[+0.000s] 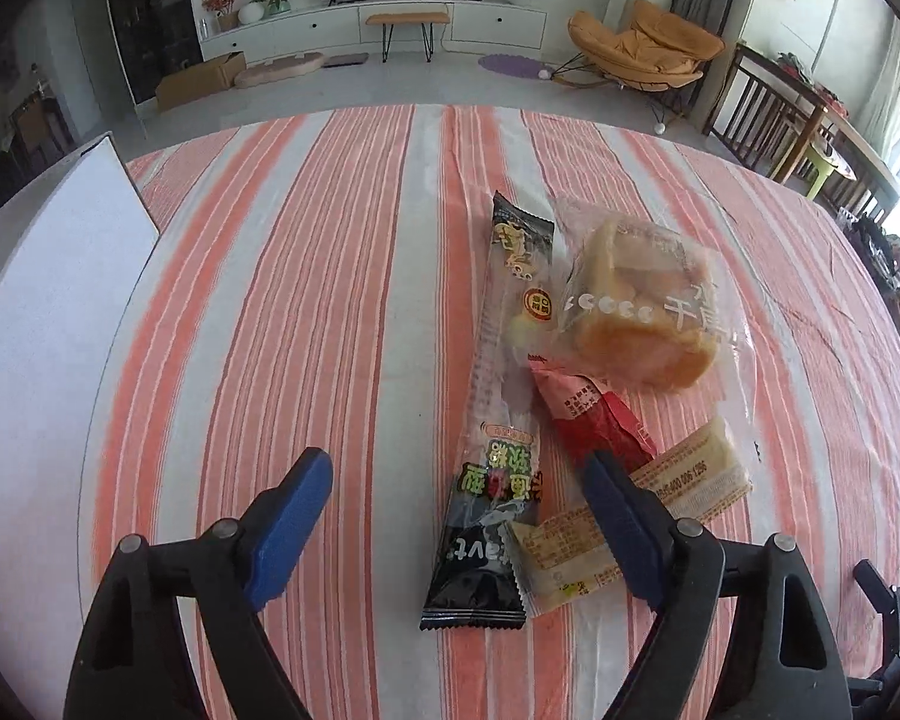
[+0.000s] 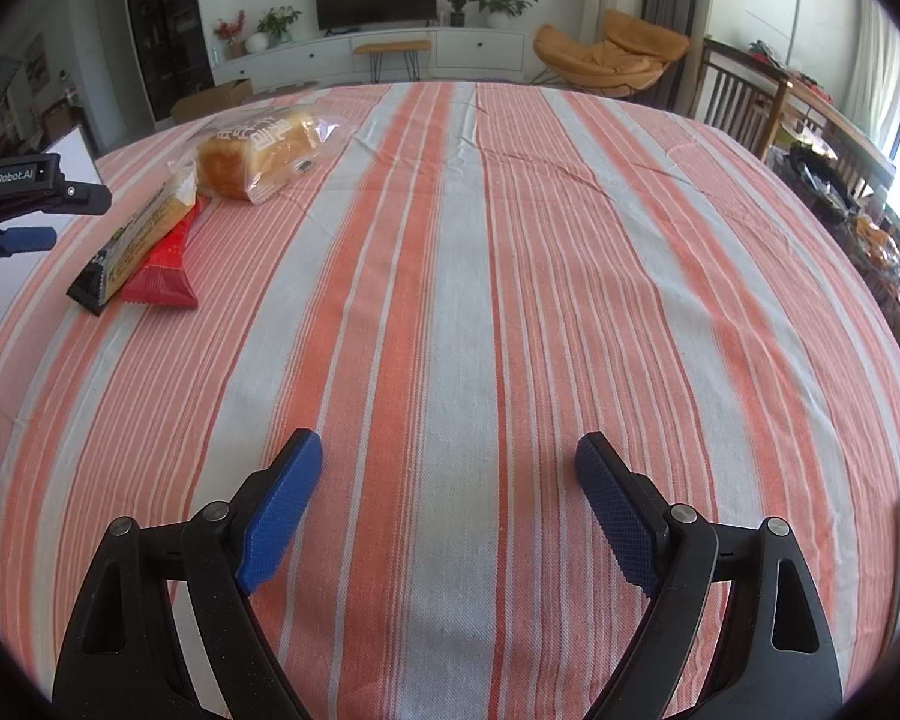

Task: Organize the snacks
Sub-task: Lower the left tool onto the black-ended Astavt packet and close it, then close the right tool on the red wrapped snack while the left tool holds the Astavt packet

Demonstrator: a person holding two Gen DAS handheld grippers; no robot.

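Striped cloth (image 1: 330, 300) carries overlapping snacks (image 1: 570, 390) mid-table toward its left edge, where the left gripper (image 1: 459, 498), spread wide, may snag two wrappers at once; the right gripper (image 2: 448, 477) gapes idle.

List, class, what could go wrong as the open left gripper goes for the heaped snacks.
1. The snacks overlap: the red packet lies under the bread bag and yellow bar, so lifting one may drag others.
2. The left gripper straddles the long black packet; closing could also catch the bar beside it.
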